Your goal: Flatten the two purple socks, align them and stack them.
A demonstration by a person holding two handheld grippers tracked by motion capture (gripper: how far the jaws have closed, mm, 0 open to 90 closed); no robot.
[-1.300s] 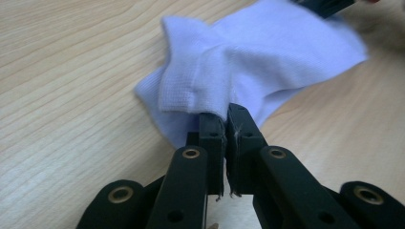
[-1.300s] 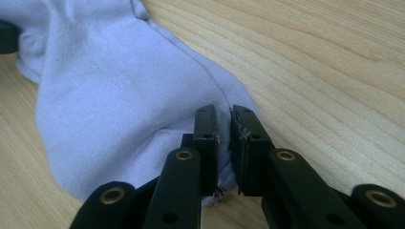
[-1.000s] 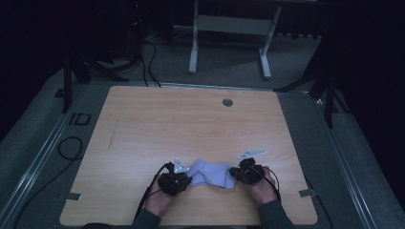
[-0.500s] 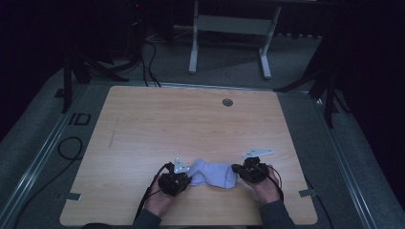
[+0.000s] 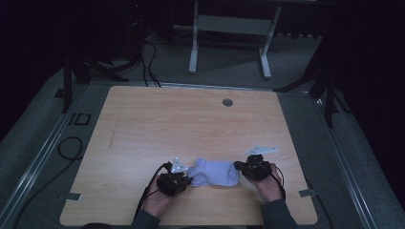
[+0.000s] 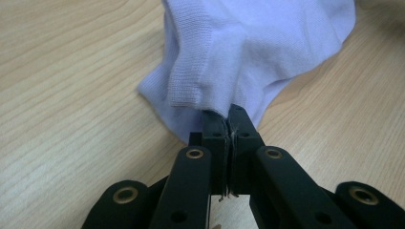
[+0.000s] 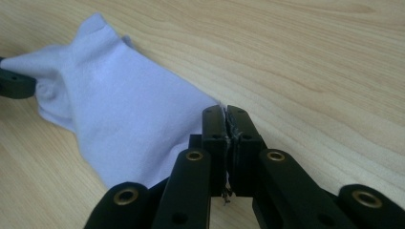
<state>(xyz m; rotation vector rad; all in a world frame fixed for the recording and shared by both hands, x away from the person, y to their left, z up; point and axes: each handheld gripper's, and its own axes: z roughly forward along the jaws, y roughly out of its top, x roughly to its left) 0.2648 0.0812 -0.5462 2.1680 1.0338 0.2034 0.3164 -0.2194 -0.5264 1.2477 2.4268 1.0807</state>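
Observation:
A pale lilac sock (image 5: 213,172) lies stretched across the wooden table (image 5: 191,124) near its front edge. My left gripper (image 5: 187,178) is shut on the sock's ribbed cuff end (image 6: 200,90), the fabric bunched just above the closed jaws. My right gripper (image 5: 237,167) is shut on the opposite end of the sock (image 7: 143,129), where the cloth runs into the closed jaws from the left. In the right gripper view the tip of the left gripper (image 7: 16,83) shows at the far end of the sock.
A round grommet (image 5: 228,102) sits in the table near its back edge. Tape marks (image 5: 73,196) (image 5: 306,193) lie at the front corners. A metal stand (image 5: 229,28) and cables (image 5: 148,52) are on the floor behind the table.
Both grippers keep their hold on the sock's ends. The right gripper has shifted slightly right, drawing the sock a bit flatter and longer.

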